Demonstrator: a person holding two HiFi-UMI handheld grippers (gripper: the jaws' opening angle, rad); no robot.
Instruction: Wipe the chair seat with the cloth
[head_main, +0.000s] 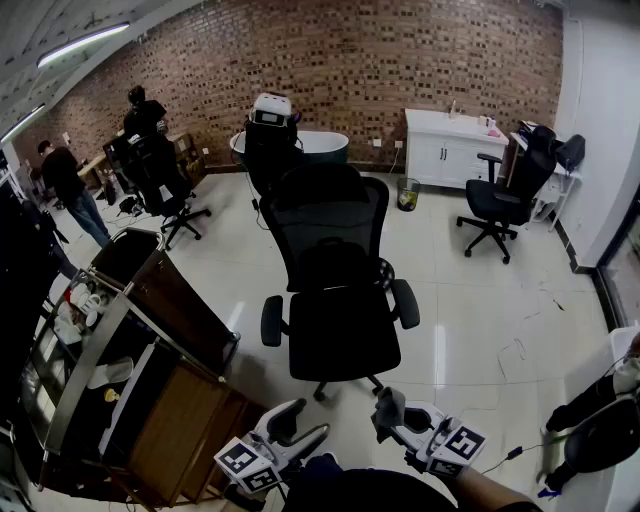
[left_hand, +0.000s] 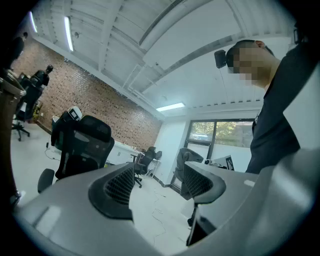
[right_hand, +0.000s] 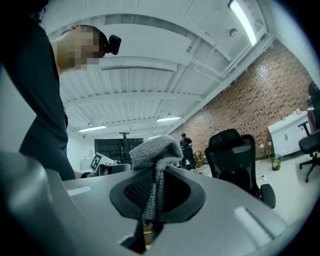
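Grey cloth (head_main: 386, 404), lower centre of the head view: bunched into a lump and pinched between the closed jaws of the right gripper (head_main: 396, 420), clear of the chair and above the floor. In the right gripper view, the cloth (right_hand: 154, 150) rising as a rounded tuft above the right gripper (right_hand: 154, 192), with a narrow strip running down through the slit where the two dark pads meet (pads pressed onto the fabric from both sides).

Chair seat (head_main: 345, 335), centre of the head view, just above both grippers in the frame: black, bare, touched by neither cloth nor gripper. Part of a black office chair (head_main: 326, 222) with mesh backrest and two armrests, front edge toward the camera. Office chair also at right of the right gripper view (right_hand: 235, 157) and at left of the left gripper view (left_hand: 82, 145).

Left gripper (head_main: 306, 420), lower centre-left of the head view, just beside the right one: jaws spread wide, nothing between them. In its own view, left gripper (left_hand: 156, 182) with only pale floor showing in the gap.

Surroundings in the head view: glossy pale floor (head_main: 470, 330); brick wall (head_main: 400, 60) across the top; white cabinet (head_main: 450, 150), upper right; second black chair (head_main: 495, 200), right; wooden shelving unit (head_main: 170, 400), lower left; two persons (head_main: 65, 185), upper left (too small for detail).
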